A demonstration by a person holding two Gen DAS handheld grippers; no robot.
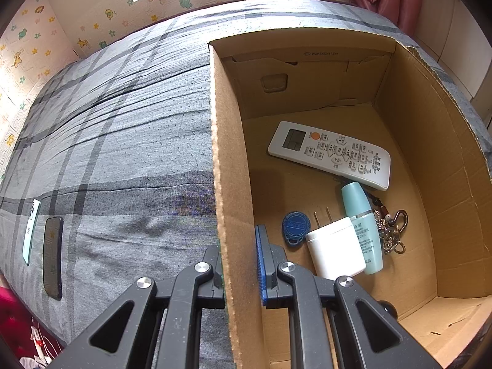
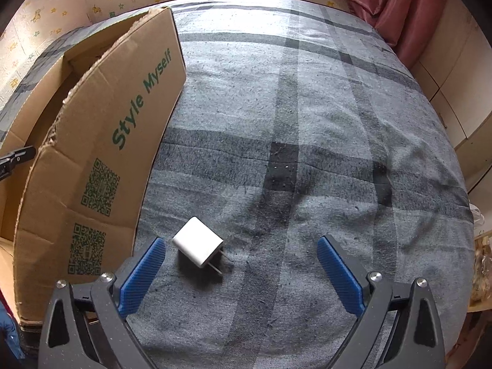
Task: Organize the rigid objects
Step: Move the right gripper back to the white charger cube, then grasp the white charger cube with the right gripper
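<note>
An open cardboard box (image 1: 227,153) stands on a grey plaid bed. My left gripper (image 1: 238,246) is shut on the box's left wall, one finger outside and the blue pad (image 1: 261,264) inside. In the box lie a white remote (image 1: 329,153), a teal bottle (image 1: 363,224), a white plug charger (image 1: 335,246), a blue key fob (image 1: 295,226) and a keyring (image 1: 392,230). In the right wrist view my right gripper (image 2: 241,243) hangs open just over the bed. A second white charger (image 2: 198,246) lies between its fingers, close to the left pad (image 2: 144,273), beside the box (image 2: 107,153).
Two phones, a light green one (image 1: 30,230) and a black one (image 1: 53,256), lie on the bed (image 1: 123,153) left of the box. A pink curtain (image 2: 399,9) hangs at the far right. The bed (image 2: 338,123) drops off at its right side.
</note>
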